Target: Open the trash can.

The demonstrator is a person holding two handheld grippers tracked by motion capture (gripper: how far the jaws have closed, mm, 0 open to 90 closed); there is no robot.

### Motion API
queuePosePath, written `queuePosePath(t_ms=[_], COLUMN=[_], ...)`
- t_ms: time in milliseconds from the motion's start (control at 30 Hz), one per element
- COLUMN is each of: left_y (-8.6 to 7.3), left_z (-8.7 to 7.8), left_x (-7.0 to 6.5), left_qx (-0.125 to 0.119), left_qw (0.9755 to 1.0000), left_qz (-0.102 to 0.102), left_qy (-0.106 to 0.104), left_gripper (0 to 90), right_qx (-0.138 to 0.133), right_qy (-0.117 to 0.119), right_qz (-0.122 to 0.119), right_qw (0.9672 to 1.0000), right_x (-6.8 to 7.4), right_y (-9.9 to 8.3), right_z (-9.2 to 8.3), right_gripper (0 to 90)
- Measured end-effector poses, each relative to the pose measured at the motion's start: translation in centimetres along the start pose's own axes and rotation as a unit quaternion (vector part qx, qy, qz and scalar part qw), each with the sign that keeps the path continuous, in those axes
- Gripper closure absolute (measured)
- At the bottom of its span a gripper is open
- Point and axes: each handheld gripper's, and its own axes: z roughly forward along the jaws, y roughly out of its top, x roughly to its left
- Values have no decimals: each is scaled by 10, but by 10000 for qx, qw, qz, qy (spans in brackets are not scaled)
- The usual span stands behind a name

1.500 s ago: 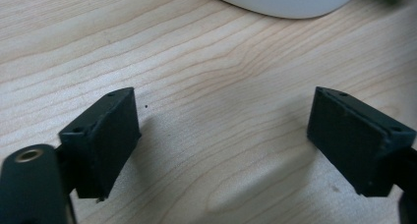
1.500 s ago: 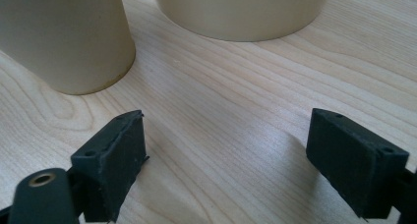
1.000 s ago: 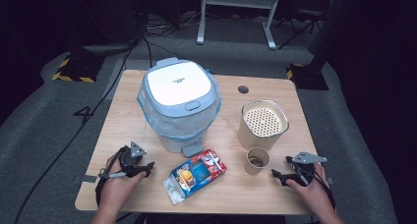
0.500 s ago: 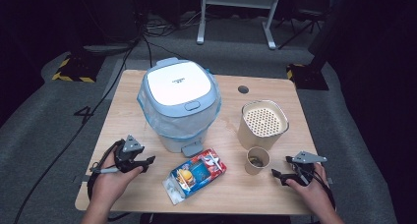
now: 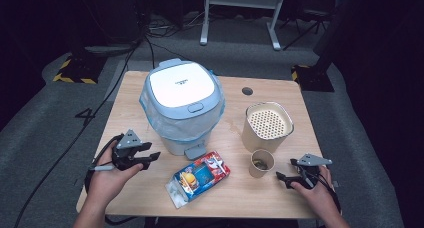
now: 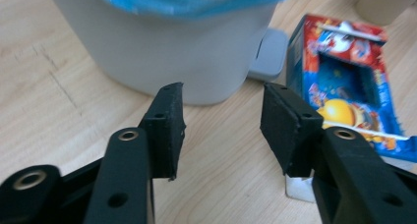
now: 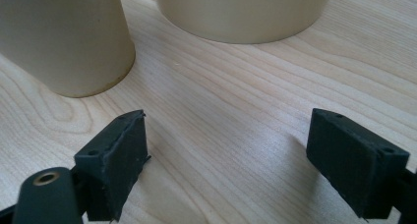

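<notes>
Wooden table (image 5: 135, 113), dark studio floor behind. Left gripper (image 6: 221, 126) jaws stand apart, empty, facing the pedal bin (image 6: 162, 47) and snack carton (image 6: 351, 81) at frame right. Right gripper (image 7: 226, 160) jaws spread wide beside the paper cup (image 7: 64, 37). Cup likely light, crushable: grip mid-wall gently.

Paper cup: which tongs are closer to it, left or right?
Right. The right tongs sit just beside the paper cup, open. The left tongs are across the table, past the snack box.
</notes>
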Motion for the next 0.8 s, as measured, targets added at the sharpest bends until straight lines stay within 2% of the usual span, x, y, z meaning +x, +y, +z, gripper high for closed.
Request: queuePosePath(t_ms=[33, 67, 100, 133, 200, 267, 300, 333, 400, 433, 467, 533, 567, 600, 633, 667, 700, 733, 767, 800], left_y=[0, 5, 5, 8, 18, 25, 25, 32, 35, 41, 41, 49, 49, 54, 54, 60, 60, 65, 65, 68], left_z=[0, -5, -5, -7, -14, -18, -18, -22, -24, -27, -27, -31, -31, -33, -33, -35, -35, -38, -38, -39], left_x=[0, 0, 0, -1, -2, -4, -4, -7, -8, -10, -10, -12, -12, -13, -13, -14, -14, -15, -15, -15], left_qx=[0, -134, -134, -232, -463, -613, -613, -753, -800, -913, -913, -1072, -1072, -1183, -1183, -1322, -1322, -1474, -1474, -1540], left_qw=[10000, 9999, 9999, 9996, 9982, 9969, 9969, 9954, 9947, 9926, 9926, 9898, 9898, 9877, 9877, 9853, 9853, 9826, 9826, 9815], left_qz=[0, 48, 48, 82, 249, 313, 313, 388, 400, 419, 419, 436, 436, 451, 451, 440, 440, 429, 429, 414], left_qy=[0, -65, -65, -114, -284, -376, -376, -451, -516, -679, -679, -835, -835, -914, -914, -990, -990, -1047, -1047, -1064], left_gripper=[550, 559, 563, 563, 593, 628, 642, 655, 679, 685, 693, 699, 702, 707, 712, 719, 727, 733, 742, 742], right_qx=[0, -1, -1, -1, -2, -1, -1, -2, -2, -1, -1, -1, -1, -1, -2, 0, 0, -1, -1, -1], right_qy=[0, 1, 1, 1, 1, 1, 1, 0, 0, 0, 0, 1, 1, 0, 0, 0, 0, 0, 0, -1], right_qz=[0, 0, -2, -2, -2, -2, -2, -3, -2, -1, -1, 0, 0, 0, -1, -1, -1, -1, -1, 0], right_qw=[10000, 10000, 10000, 10000, 10000, 10000, 10000, 10000, 10000, 10000, 10000, 10000, 10000, 10000, 10000, 10000, 10000, 10000, 10000, 10000], right_x=[0, 0, 0, 0, 0, 0, 0, 0, 0, 0, 0, 0, 0, 0, 0, 0, 0, 0, 0, 0], right_y=[0, 0, 0, 0, 0, 0, 0, 0, 0, 0, 0, 0, 0, 0, 0, 0, 0, 0, 0, 0], right_z=[0, 0, 0, 0, 0, 0, 0, 0, 0, 0, 0, 0, 0, 0, 0, 0, 0, 0, 0, 0], right_gripper=[156, 156, 156, 156, 156, 156, 156, 156, 156, 156, 156, 156, 156, 156, 156, 156, 156, 156, 156, 156])
